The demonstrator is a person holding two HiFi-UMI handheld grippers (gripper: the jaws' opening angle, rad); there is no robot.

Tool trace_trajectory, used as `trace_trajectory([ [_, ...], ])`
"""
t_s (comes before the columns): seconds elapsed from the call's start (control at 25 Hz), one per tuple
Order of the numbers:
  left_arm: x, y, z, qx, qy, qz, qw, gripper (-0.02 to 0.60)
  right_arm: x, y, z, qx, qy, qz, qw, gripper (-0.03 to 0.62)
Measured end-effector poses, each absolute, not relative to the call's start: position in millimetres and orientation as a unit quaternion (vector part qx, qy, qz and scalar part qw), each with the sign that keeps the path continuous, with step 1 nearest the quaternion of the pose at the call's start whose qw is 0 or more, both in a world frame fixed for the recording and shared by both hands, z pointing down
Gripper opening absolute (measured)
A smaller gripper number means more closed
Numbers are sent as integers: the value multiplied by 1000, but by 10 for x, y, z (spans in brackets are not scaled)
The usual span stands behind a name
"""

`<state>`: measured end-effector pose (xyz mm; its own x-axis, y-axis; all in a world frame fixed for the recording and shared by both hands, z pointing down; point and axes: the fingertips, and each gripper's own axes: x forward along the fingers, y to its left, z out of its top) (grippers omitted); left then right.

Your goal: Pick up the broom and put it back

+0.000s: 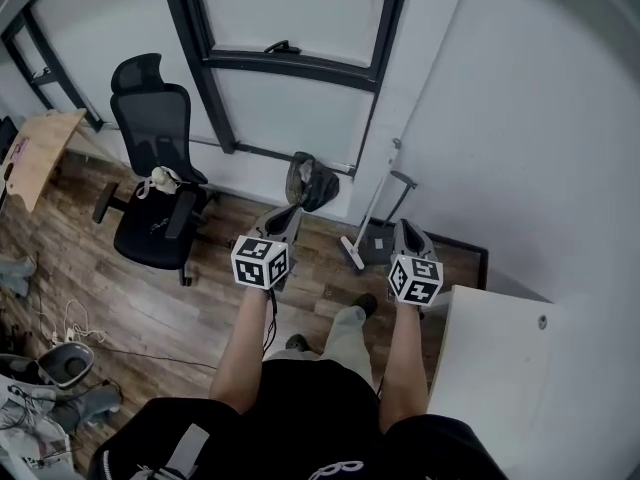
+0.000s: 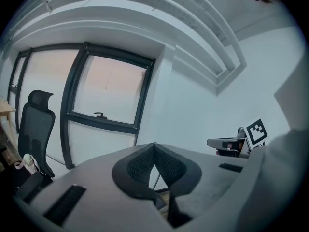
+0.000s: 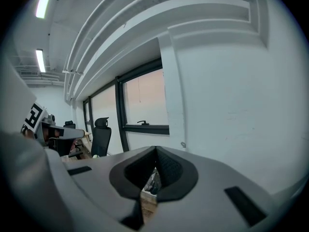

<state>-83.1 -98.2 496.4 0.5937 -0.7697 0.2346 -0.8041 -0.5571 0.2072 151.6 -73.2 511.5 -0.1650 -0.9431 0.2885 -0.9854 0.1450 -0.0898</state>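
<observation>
Now broom [image 1: 353, 255] leans upright on wall [image 1: 520, 118], head down; left tongs [image 1: 288, 213], right tongs [image 1: 405, 226] clenched, empty.

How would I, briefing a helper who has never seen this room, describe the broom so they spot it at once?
Find the white wall right of the dark-framed window. At its foot the broom leans, head on the wood floor, beside a dark dustpan. Unlike the dustpan's shorter handle and the dark bag left, it is a long thin pale pole ending in a pale head.
</observation>
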Motion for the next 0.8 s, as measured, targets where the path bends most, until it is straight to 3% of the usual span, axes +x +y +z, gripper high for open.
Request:
trace_trajectory([
  [0.8,-1034,-679,5001,876,-455,54,152,17,1242,-421,5174,614,-774,130,84,25],
])
